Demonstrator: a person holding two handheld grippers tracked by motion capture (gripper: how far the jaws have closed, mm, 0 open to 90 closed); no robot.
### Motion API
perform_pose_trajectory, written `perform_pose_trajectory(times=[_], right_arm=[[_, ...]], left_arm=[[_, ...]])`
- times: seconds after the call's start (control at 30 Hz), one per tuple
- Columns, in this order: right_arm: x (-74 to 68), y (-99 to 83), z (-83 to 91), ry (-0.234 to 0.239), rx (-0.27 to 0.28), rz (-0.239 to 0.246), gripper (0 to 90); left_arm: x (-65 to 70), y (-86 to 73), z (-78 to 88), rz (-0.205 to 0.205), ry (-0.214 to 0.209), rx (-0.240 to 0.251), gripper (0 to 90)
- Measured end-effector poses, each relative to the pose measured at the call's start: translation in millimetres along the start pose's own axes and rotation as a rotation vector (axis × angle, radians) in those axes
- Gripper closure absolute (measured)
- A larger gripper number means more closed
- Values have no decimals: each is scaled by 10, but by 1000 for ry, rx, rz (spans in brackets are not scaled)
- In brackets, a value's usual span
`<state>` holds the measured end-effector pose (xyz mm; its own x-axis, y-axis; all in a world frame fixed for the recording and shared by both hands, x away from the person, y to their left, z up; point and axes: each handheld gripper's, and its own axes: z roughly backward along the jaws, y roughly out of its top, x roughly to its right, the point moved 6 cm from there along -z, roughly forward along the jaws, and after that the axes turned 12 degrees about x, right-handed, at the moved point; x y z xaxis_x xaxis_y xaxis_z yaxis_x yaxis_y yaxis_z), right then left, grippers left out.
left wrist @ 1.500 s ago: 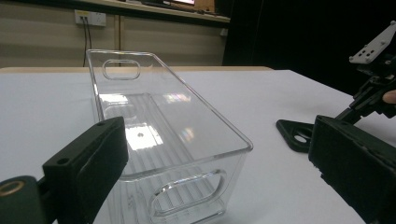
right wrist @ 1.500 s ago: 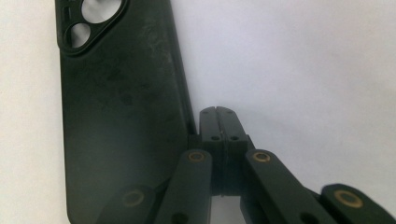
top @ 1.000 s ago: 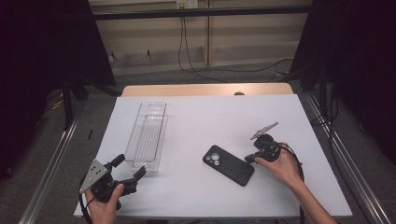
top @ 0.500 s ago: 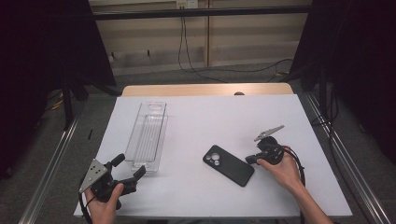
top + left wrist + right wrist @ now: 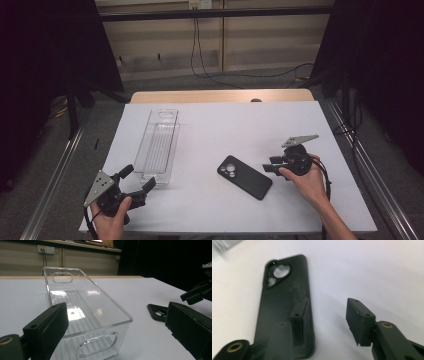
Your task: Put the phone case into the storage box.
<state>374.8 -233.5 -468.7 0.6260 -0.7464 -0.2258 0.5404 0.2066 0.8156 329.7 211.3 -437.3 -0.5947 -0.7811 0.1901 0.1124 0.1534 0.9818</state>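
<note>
Clear plastic bin [image 5: 159, 146] sits ahead of my wide-open left gripper [image 5: 134, 178], while my right gripper [image 5: 270, 164], jaws just opening, hovers at the black phone case [image 5: 244, 176].

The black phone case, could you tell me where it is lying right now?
In the high view, the black phone case lies flat on the white table, right of centre, just left of the right hand-held gripper.

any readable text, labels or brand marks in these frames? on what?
None readable.
Phone case: plain black, no brand mark visible.
Clear bin: no label or print visible.
Wall socket plate: any marking too small to read.
Grey plate on right claw: blank.
</note>
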Motion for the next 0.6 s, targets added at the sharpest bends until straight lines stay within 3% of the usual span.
perform_pose_trajectory(times=[0.03,0.07,0.1,0.17,0.2,0.43,0.47,0.6], right_arm=[[-4,13,8,-1,17,6,406],[-4,13,8,-1,17,6,406],[-3,34,19,-12,49,13,306],[10,53,36,-35,72,16,238],[12,75,59,-41,101,22,139],[-11,79,111,-46,105,29,20],[-24,64,127,-70,96,56,37],[-53,50,147,-62,91,49,39]], left_arm=[[-3,4,2,-1,0,3,46],[-3,4,2,-1,0,3,46],[-4,6,4,-2,0,4,46],[-2,5,3,-2,0,3,46],[1,4,2,-1,0,4,46],[-1,3,3,-2,2,3,46],[-1,4,3,-2,2,4,46],[-4,1,3,-4,3,1,46]])
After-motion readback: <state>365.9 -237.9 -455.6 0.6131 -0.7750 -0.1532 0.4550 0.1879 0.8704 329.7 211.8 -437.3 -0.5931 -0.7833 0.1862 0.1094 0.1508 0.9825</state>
